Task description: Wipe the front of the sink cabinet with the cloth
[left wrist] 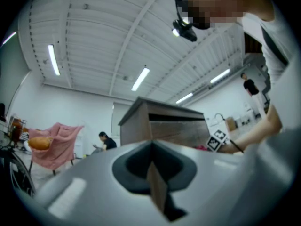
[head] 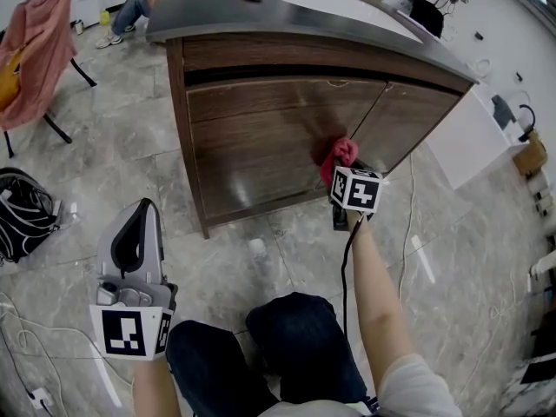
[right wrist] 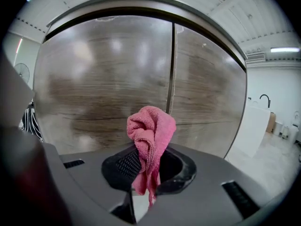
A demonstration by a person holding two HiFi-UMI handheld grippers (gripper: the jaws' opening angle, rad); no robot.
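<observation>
Right gripper view: right gripper [right wrist: 146, 180], clamped on bunched pink cloth [right wrist: 151, 128], faces brown wood-grain cabinet front [right wrist: 103, 86] squarely, near its door seam [right wrist: 171, 69]; left gripper [left wrist: 153, 171] closed, empty, farther back.

Open floor [head: 287, 233] before cabinet [head: 261, 137], cables [head: 408, 224] seemingly underfoot

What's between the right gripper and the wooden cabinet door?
A pink cloth, held by the right gripper, shown in the right gripper view.

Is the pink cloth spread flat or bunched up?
Bunched up: the cloth is a crumpled wad, pinched between the right tongs.
</observation>
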